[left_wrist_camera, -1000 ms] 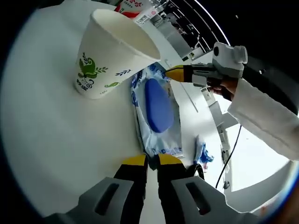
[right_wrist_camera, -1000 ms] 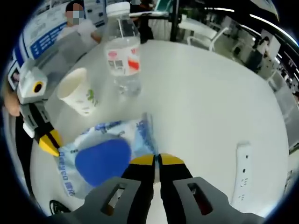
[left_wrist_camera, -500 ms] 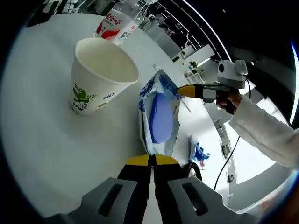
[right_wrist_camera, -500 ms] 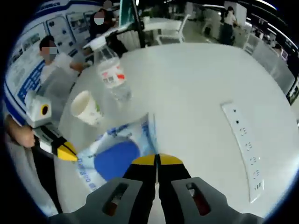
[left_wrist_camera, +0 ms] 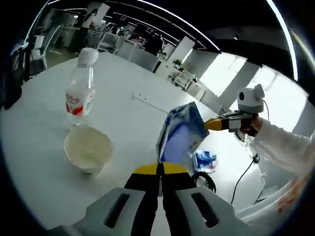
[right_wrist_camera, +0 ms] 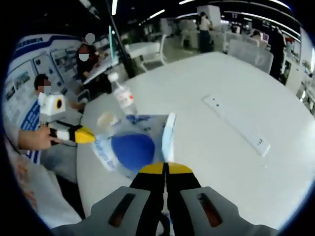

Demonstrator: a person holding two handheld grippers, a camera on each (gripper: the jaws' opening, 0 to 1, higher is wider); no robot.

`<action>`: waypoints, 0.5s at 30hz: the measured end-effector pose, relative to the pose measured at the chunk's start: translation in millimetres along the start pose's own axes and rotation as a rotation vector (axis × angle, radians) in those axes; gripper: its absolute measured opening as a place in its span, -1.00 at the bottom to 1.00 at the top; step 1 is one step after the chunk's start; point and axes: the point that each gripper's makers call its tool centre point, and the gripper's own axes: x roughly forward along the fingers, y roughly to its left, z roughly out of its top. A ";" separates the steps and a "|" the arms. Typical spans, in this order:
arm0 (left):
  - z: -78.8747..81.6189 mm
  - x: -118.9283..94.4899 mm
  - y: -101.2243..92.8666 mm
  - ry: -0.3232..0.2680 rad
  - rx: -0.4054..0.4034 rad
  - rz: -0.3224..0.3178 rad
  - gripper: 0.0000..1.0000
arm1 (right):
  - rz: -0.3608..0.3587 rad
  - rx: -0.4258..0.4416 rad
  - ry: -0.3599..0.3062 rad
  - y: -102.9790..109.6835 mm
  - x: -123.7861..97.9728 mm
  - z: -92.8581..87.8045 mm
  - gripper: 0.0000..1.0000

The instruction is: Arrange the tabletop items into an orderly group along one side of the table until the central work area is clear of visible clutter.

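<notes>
Both grippers hold the same thing, a blue and white wet-wipes pack, and it is lifted above the white desk, not lying on it. In the left gripper view the left gripper has its yellow-tipped jaws closed together on the lower edge of the pack, and the pack stands up from there in a tilted way. The right gripper comes in from the right side of this view, held by a hand in a white sleeve, and its yellow tip touches the far edge of the pack. In the right gripper view the right gripper is also closed, pinching the near edge of the pack, while the left gripper pinches the opposite end. A paper cup stands upright on the desk, and a clear water bottle with a red label and white cap stands just behind it, closer to the far edge. A white power strip lies flat near the middle of the desk, well apart from the cup and bottle. A small blue and white packet and a black cable lie near the desk edge, beside the left gripper.
</notes>
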 end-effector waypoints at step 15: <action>109.7 26.4 -31.0 -0.089 0.243 -0.095 -1.00 | 0.030 0.421 -0.185 39.2 -31.8 -37.9 -1.00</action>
